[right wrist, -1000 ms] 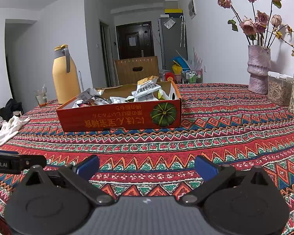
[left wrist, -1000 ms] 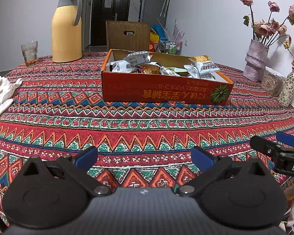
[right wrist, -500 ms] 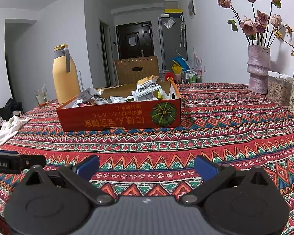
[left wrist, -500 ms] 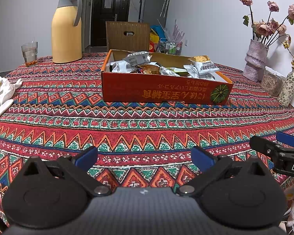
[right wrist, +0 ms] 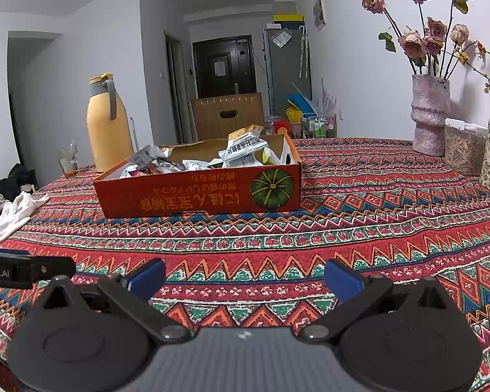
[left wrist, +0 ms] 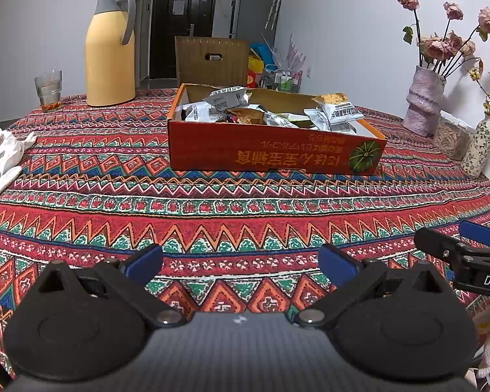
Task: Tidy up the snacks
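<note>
— Progress on the task?

— Judged late or finished: no packets lie on the cloth (left wrist: 245, 202); all snacks (left wrist: 264, 111) seen sit heaped in the box (left wrist: 271, 153), centre frame, loose rather than aligned. Straightening may remain.

— Containers, left to right?

— Glass (left wrist: 48, 89) upper left, reddish dregs at the bottom; flask (left wrist: 110, 49), contents hidden; box as stated; vase (left wrist: 424, 101) with dried roses; far right a clear tub (left wrist: 450, 140), brownish contents, unidentifiable.

— Grippers?

— Left gripper (left wrist: 240, 263) and right gripper (right wrist: 245, 277) — both low in frame, jaws spread, holding nothing, well short of the box.
</note>
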Action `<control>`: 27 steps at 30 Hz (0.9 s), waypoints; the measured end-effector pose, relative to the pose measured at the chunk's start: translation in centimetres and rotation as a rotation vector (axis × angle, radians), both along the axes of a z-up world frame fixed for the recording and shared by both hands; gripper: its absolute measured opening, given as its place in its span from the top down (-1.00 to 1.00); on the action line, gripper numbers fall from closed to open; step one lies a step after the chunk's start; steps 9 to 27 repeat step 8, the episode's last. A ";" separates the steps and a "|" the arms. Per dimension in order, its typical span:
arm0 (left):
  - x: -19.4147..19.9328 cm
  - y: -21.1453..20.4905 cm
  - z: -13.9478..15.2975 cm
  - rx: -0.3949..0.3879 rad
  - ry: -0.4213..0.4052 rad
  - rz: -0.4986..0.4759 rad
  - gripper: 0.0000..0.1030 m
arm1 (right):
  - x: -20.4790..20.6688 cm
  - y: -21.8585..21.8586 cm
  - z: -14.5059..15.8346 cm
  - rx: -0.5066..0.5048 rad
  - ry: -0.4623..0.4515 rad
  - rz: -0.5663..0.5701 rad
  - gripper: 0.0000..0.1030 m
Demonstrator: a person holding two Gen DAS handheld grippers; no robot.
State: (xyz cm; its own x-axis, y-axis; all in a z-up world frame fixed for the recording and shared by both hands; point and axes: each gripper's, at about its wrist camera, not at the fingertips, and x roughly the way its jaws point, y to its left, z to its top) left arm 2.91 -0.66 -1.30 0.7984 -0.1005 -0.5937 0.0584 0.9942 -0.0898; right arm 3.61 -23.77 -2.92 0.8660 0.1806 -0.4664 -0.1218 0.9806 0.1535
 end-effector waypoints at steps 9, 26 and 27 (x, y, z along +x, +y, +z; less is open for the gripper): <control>-0.2 0.1 0.2 -0.006 -0.006 -0.007 -1.00 | 0.0 0.0 0.0 -0.001 0.001 0.001 -1.00; -0.2 0.1 0.2 -0.006 -0.006 -0.007 -1.00 | 0.0 0.0 0.0 -0.001 0.001 0.001 -1.00; -0.2 0.1 0.2 -0.006 -0.006 -0.007 -1.00 | 0.0 0.0 0.0 -0.001 0.001 0.001 -1.00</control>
